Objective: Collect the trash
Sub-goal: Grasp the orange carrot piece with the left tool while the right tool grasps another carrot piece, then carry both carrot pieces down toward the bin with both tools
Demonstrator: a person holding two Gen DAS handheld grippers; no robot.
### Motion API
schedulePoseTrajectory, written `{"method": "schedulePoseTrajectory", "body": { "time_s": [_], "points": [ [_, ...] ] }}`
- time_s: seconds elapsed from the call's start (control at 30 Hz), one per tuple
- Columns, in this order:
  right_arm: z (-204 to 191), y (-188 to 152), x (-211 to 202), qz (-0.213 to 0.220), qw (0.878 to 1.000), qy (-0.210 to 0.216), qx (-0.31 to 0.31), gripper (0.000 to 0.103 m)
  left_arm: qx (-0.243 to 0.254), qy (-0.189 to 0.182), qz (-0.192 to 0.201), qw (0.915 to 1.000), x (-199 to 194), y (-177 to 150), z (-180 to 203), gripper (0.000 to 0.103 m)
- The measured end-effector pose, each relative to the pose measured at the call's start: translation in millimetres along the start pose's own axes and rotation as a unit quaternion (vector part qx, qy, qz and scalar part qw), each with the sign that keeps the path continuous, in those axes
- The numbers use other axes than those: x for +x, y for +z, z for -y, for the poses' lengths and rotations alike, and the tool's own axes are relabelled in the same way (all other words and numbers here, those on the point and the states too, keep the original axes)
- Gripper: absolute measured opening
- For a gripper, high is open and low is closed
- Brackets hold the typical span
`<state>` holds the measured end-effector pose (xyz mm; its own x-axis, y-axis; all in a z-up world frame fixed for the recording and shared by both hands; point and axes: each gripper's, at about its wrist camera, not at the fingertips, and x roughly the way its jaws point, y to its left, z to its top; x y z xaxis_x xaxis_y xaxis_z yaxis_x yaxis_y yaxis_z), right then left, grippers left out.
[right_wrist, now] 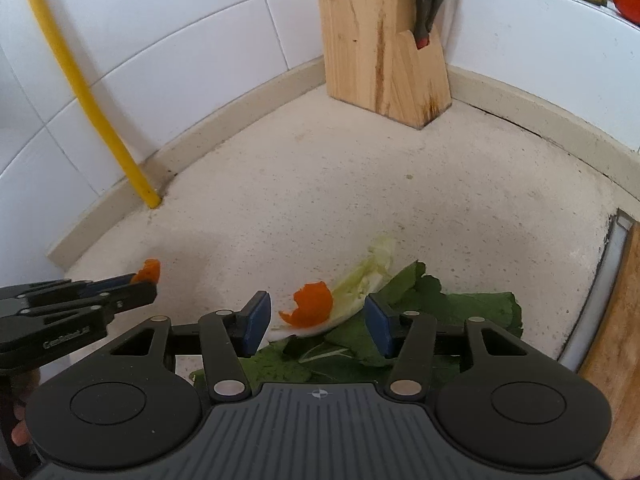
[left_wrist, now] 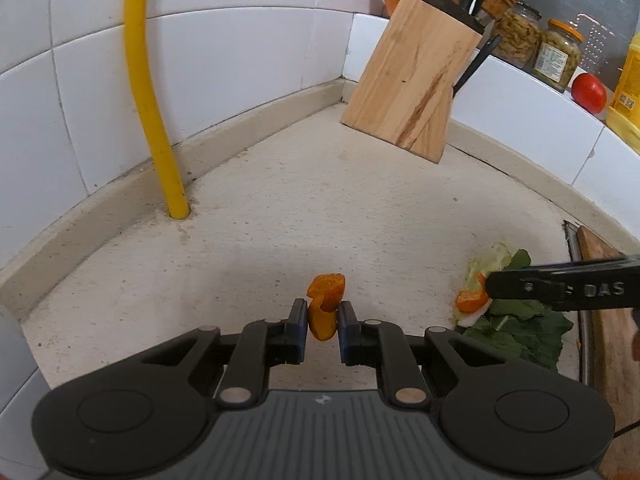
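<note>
White wall tiles (left_wrist: 224,64) close off the corner behind a pale speckled worktop (left_wrist: 320,208). Low in the left wrist view, the left claw (left_wrist: 323,326) pinches a curl of orange peel (left_wrist: 325,308) between its blue pads, the peel standing up out of the jaws just above the worktop. At the right edge of that frame the right claw (left_wrist: 560,286) reaches in from the side, its tip over the scrap pile.

Seen from the right wrist, the right claw (right_wrist: 316,322) is spread wide (nothing between its pads), straddling a second piece of orange peel (right_wrist: 310,308) in the lower middle of the frame. That peel lies on a pale cabbage leaf (right_wrist: 366,280), which rests on dark green leaves (right_wrist: 460,308) heaped on the worktop. At the left edge of this view the left claw (right_wrist: 132,288) shows again with its orange peel (right_wrist: 147,271) at the tip.

Farther out, a yellow hose (left_wrist: 152,92) runs down the tiles at the upper left and meets the worktop. A wooden knife block (left_wrist: 412,84) stands in the corner at the upper middle, with black scissors (right_wrist: 430,0) in its side slot. On the ledge at the upper right sit two glass jars (left_wrist: 558,56) and a red tomato (left_wrist: 589,92). A wooden board (right_wrist: 616,320) edges the right side of the frame.
</note>
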<state>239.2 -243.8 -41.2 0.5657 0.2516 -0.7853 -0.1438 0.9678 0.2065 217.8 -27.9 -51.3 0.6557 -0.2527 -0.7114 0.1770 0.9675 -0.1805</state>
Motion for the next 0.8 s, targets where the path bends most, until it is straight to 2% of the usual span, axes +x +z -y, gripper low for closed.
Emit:
{"method": "schedulePoseTrajectory", "body": {
  "time_s": [0.33, 0.37, 0.4, 0.43, 0.53, 0.63, 0.8],
  "points": [
    [-17, -4, 31, -0.01, 0.998, -0.014, -0.063, 0.061, -0.005, -0.005, -0.01, 0.9999, 1, -5, -4, 0.011],
    [-19, -5, 31, -0.006, 0.997, -0.019, -0.072, 0.059, -0.007, -0.005, -0.011, 0.9999, 1, -6, -4, 0.011],
    [-22, -7, 30, -0.002, 0.996, -0.026, -0.08, 0.05, -0.009, -0.005, -0.012, 0.9999, 0, -6, -5, 0.011],
    [-23, -7, 29, 0.002, 0.996, -0.034, -0.088, 0.035, -0.009, -0.005, -0.013, 0.9999, 0, -7, -5, 0.011],
    [-26, -5, 24, 0.003, 0.995, -0.026, -0.094, 0.021, -0.007, -0.006, -0.014, 0.9999, -2, -7, -6, 0.011],
    [-30, -6, 16, 0.004, 0.995, -0.02, -0.099, 0.016, -0.008, -0.011, -0.015, 0.9998, -6, -8, -8, 0.011],
    [-31, -5, 2, 0.001, 0.997, 0.028, -0.074, 0.015, -0.019, -0.019, -0.017, 0.9995, -12, -11, -14, 0.011]
  ]
}}
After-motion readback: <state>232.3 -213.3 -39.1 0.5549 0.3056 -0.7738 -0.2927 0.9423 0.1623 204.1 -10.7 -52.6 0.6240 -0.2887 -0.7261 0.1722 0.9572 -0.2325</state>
